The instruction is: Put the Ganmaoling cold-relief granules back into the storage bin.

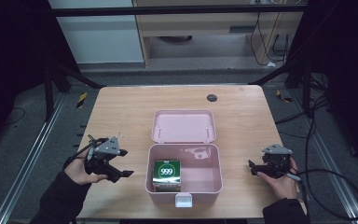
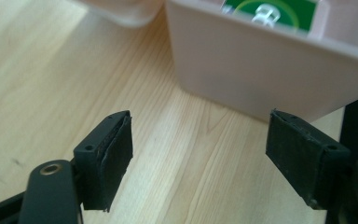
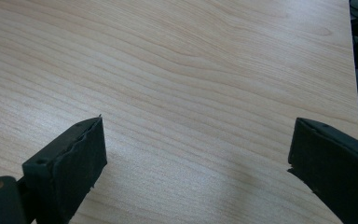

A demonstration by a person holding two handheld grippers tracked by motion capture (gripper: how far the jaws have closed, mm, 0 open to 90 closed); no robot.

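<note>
**Open pink box at table centre, a gripper waiting on each side**

I see a wooden table (image 1: 121,112) with a pink storage box (image 1: 185,175) near its front edge, lid (image 1: 183,126) laid open flat at 12 o'clock from the tub. A green carton marked 999 (image 1: 167,175) sits in the tub's left half; the right half is bare. My left gripper (image 1: 119,169), at 9 o'clock from the box, has its jaws spread, with bare wood between it and the box wall. My right gripper (image 1: 253,168), at 3 o'clock, is also spread, over open wood near the table's right edge.
</note>
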